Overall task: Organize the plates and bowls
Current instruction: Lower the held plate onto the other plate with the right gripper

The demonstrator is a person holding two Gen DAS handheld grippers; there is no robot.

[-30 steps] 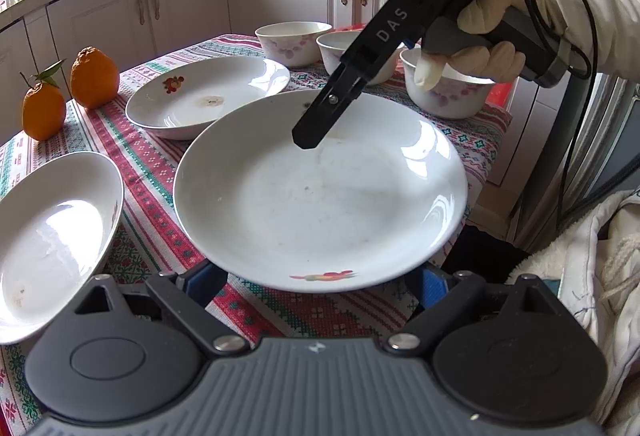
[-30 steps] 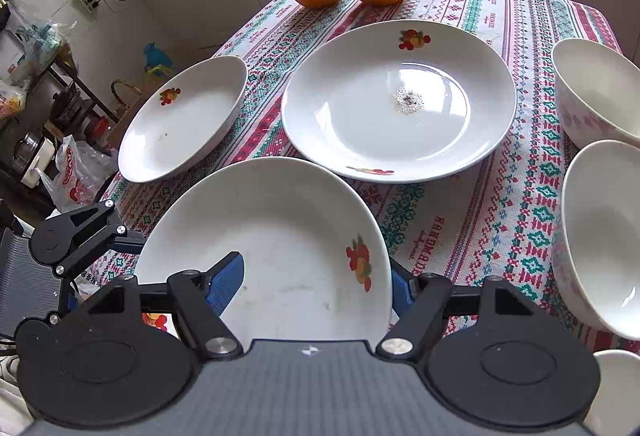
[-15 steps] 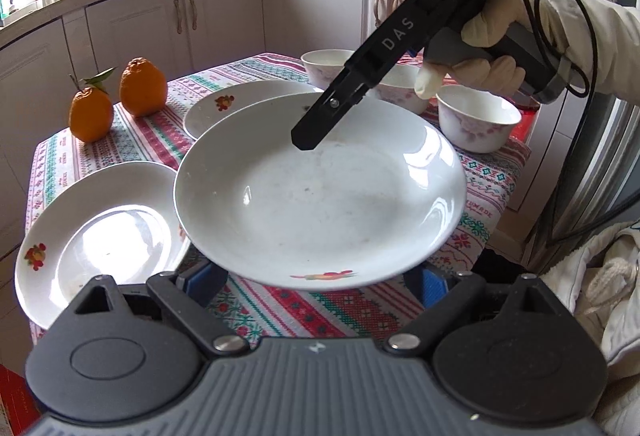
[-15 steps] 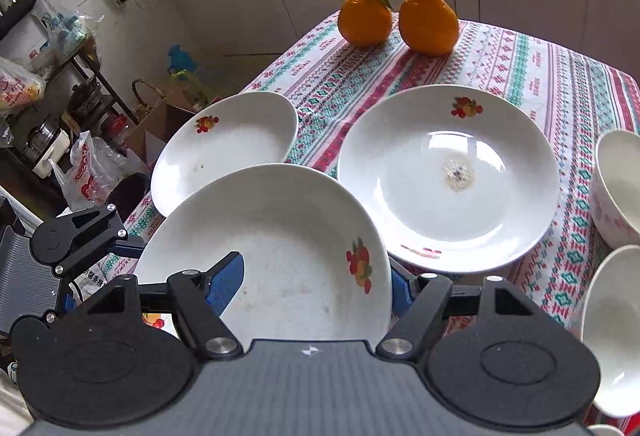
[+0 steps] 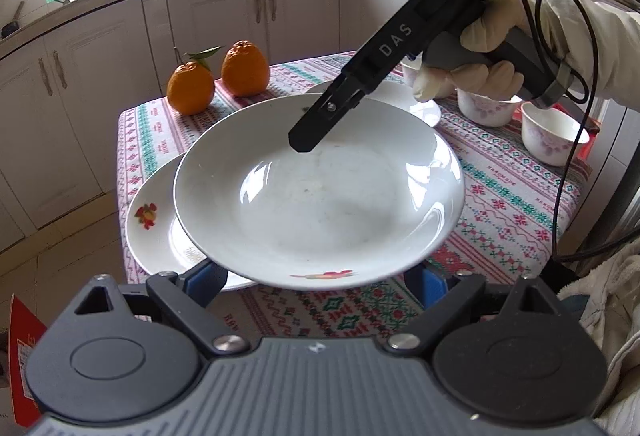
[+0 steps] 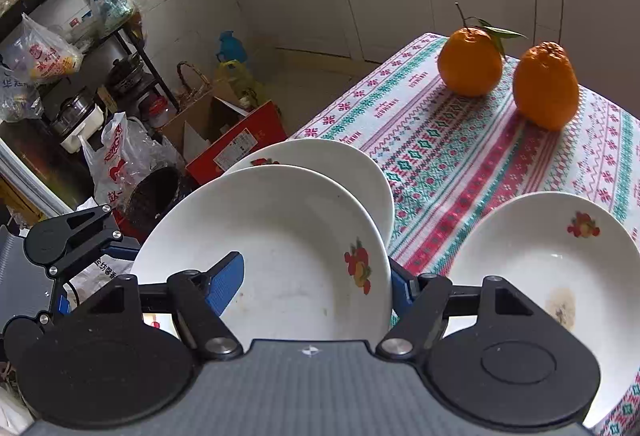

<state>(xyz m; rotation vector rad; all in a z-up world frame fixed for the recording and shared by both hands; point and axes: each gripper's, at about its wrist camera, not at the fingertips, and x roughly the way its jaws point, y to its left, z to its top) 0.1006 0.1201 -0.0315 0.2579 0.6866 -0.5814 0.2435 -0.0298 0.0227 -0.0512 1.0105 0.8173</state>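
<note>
Right claw [image 6: 316, 276] clamped on held plate [image 6: 280, 244] rim — left claw [image 5: 320, 278] apart, plate above.

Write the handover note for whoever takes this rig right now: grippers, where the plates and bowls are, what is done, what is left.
Right gripper: shut on the rim of the held plate, which is in the air.
Left gripper: jaws wide, fingers under the plate's near edge; contact unclear.
The held plate hangs over the corner plate, not yet set down. A third plate lies alone further along the table; at least two bowls stand separately beyond it.
Done: nothing stacked yet.
Left: lower this plate onto the corner plate, probably add the third, then nest the bowls.
</note>
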